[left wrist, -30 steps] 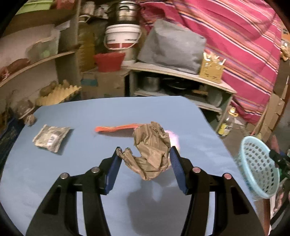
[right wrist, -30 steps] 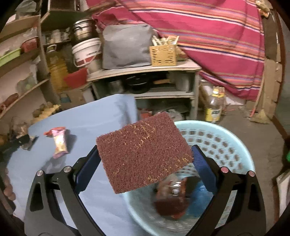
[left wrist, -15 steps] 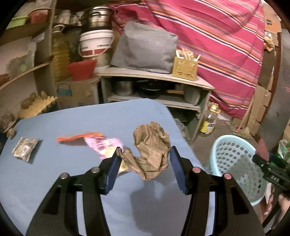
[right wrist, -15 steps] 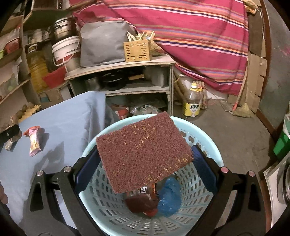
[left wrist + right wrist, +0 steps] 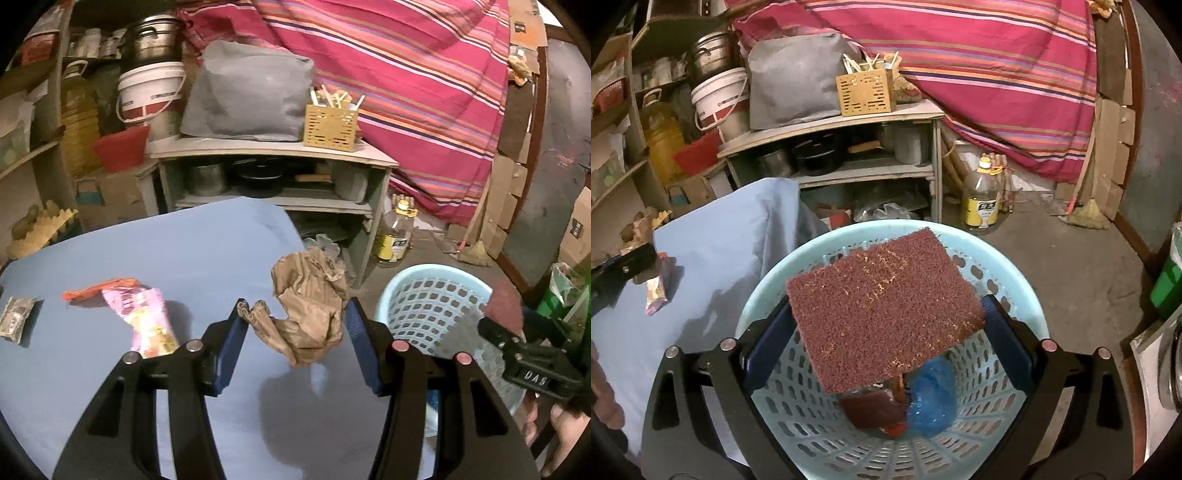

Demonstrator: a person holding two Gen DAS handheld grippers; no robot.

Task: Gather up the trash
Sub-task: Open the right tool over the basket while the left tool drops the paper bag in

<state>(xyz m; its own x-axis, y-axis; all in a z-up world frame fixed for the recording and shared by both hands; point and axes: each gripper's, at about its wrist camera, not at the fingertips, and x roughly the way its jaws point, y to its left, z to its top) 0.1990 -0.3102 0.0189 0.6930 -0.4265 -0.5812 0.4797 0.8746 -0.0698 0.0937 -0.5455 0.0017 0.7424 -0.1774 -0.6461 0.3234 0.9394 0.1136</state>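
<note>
Both claws carry trash toward the blue basket; the drop comes next.

On the left of the blue counter (image 5: 184, 251) lie a small grey packet (image 5: 16, 322), an orange strip (image 5: 99, 288) and a pink wrapper (image 5: 146, 321), all waiting to be picked up; the left claw (image 5: 293, 338) is partly closed on a crumpled brown paper (image 5: 306, 314) and holds it above the counter's edge, just beside the basket (image 5: 436, 306); it needs to swing right, over the rim, before it lets go; the right claw (image 5: 886, 341) is partly closed on a flat red scrub pad (image 5: 882, 310), right over the basket's mouth, where a blue bag (image 5: 932, 397) and some dark red trash (image 5: 873, 408) lie at the bottom; I think it only needs to open wide so the pad falls in.
</note>
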